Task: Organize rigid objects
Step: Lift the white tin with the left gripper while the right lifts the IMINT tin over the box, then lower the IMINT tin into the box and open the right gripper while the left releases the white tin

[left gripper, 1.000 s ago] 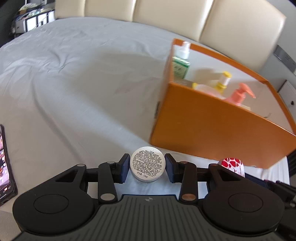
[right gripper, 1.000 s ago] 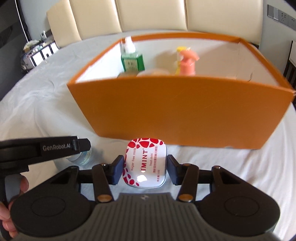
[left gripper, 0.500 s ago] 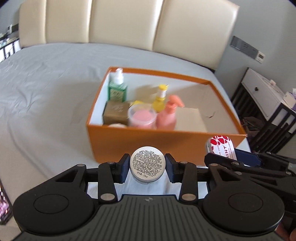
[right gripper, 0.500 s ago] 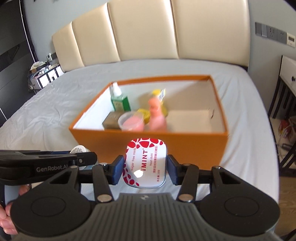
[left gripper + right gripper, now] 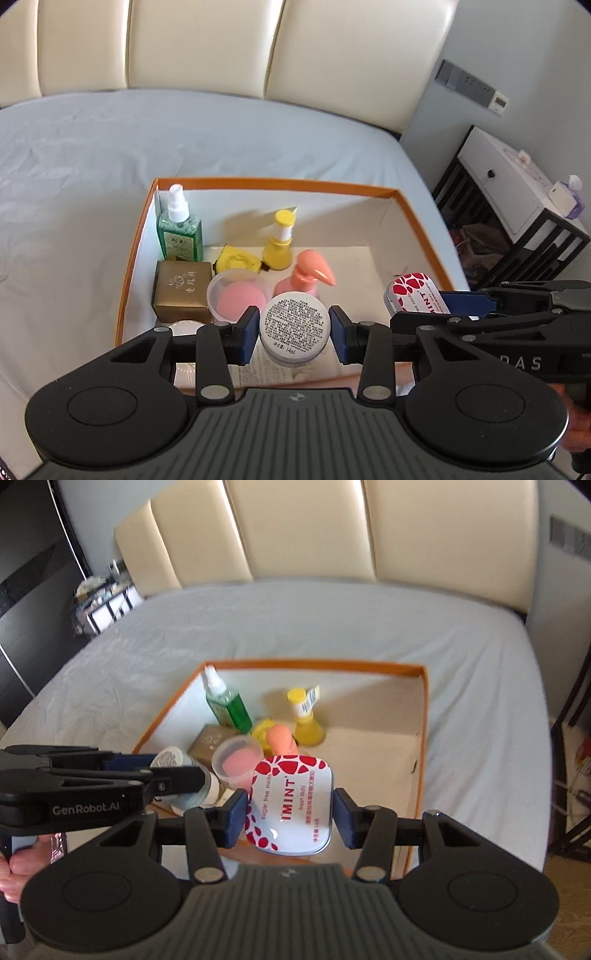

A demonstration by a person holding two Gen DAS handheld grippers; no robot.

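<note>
While left tongs (image 5: 293, 328) pinch a round jar (image 5: 293, 326), right tongs (image 5: 290, 808) clamp a glossy (rounded-square) mint tin (image 5: 290, 805).

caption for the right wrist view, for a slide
Right gripper holds a mint tin above the orange box on the bed, beside the left gripper with its jar.

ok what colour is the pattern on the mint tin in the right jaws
Red blotches on white, on the rounded rectangular mint tin; clearest in the right wrist view.
</note>
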